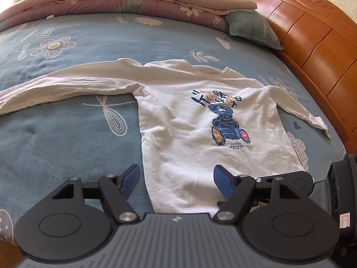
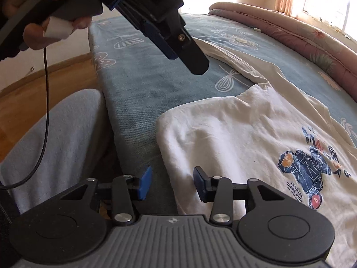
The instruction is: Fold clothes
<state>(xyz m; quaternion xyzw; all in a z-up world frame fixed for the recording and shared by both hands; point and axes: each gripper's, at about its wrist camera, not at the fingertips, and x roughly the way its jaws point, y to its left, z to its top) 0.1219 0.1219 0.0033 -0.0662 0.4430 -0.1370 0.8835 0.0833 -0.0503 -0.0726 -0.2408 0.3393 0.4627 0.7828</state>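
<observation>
At the near edge of the bed (image 1: 67,138), the left gripper (image 1: 176,178) hovers with its blue pads spread wide and nothing between them, poised over the hem of the white shirt (image 1: 189,120). The right gripper (image 2: 171,184) sits just beside it at the same near edge, its jaws parted but narrower, straddling the hem's corner without pinching it; the cloth lies under and beside the pads, not clamped. In the right wrist view the left gripper's body crosses the top of the picture, held in the person's hand (image 2: 38,11), and a grey-clad knee (image 2: 55,134) presses against the bed's side.

Folding has hardly begun, by the look of it. The shirt lies face up, bear print (image 1: 225,122) showing, body flat from the hem at the near edge to the collar further in. One long sleeve (image 1: 67,87) stretches out straight toward the foot end of the bed; the other sleeve (image 1: 301,109) runs toward the headboard (image 1: 312,44), cuff slightly curled. No fold is visible: both sleeves are out, the body is at full length. What seems left is everything, sleeves in, sides over, then hem to collar.

Further back, a pillow (image 1: 252,29) and a rolled quilt (image 1: 133,0) line the far edge.
</observation>
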